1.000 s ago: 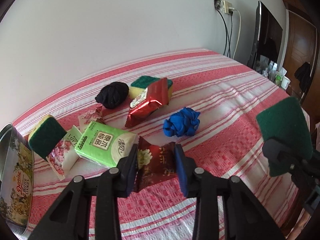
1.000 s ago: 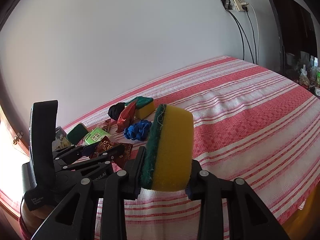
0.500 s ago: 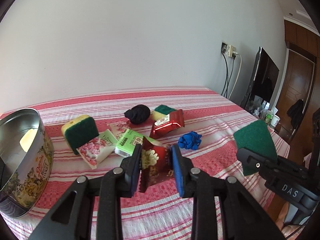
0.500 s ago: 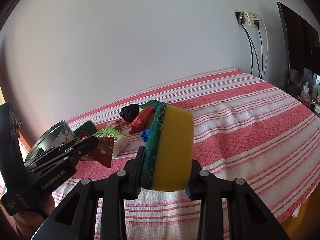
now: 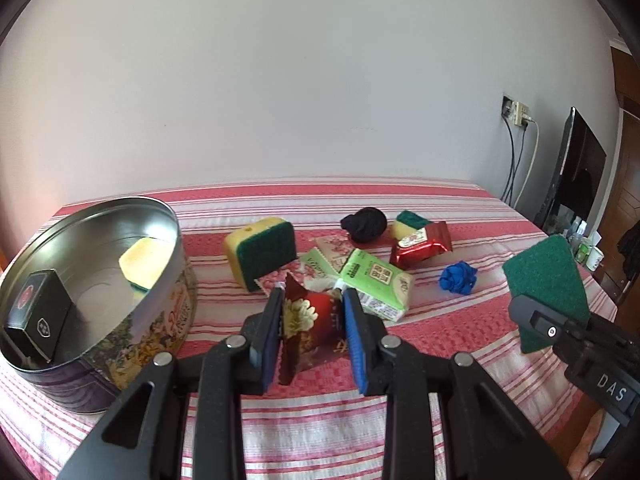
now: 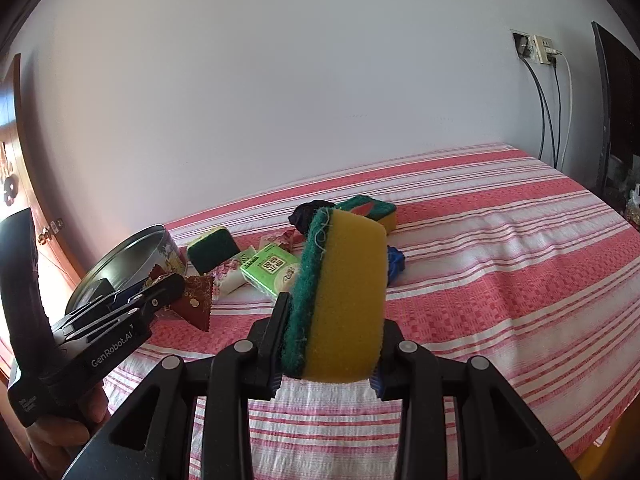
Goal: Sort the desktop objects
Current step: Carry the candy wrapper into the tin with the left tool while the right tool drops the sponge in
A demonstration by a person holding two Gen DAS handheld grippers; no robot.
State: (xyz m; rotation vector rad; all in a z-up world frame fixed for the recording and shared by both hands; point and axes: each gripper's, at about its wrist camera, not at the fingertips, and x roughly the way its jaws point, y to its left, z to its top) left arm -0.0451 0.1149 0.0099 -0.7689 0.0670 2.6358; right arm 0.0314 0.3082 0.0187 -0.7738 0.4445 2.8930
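Observation:
My left gripper (image 5: 312, 336) is shut on a dark red snack packet (image 5: 310, 326) and holds it above the striped tablecloth, just right of a round metal tin (image 5: 96, 292). The tin holds a yellow sponge (image 5: 146, 262) and a black box (image 5: 38, 314). My right gripper (image 6: 328, 344) is shut on a yellow-and-green sponge (image 6: 340, 300), held in the air; it shows in the left wrist view (image 5: 546, 288). The left gripper shows in the right wrist view (image 6: 160, 292) beside the tin (image 6: 128, 260).
On the cloth lie another sponge (image 5: 262, 252), a green tissue pack (image 5: 376, 284), a floral tissue pack (image 5: 320, 264), a red packet (image 5: 422, 244), a black cloth ball (image 5: 364, 224), a blue cloth ball (image 5: 458, 278) and a further sponge (image 5: 410, 222). The table edge is at right.
My left gripper has lifted the red packet and swung left toward the tin, which has come fully into view. My right gripper keeps hold of its sponge and has turned slightly left.

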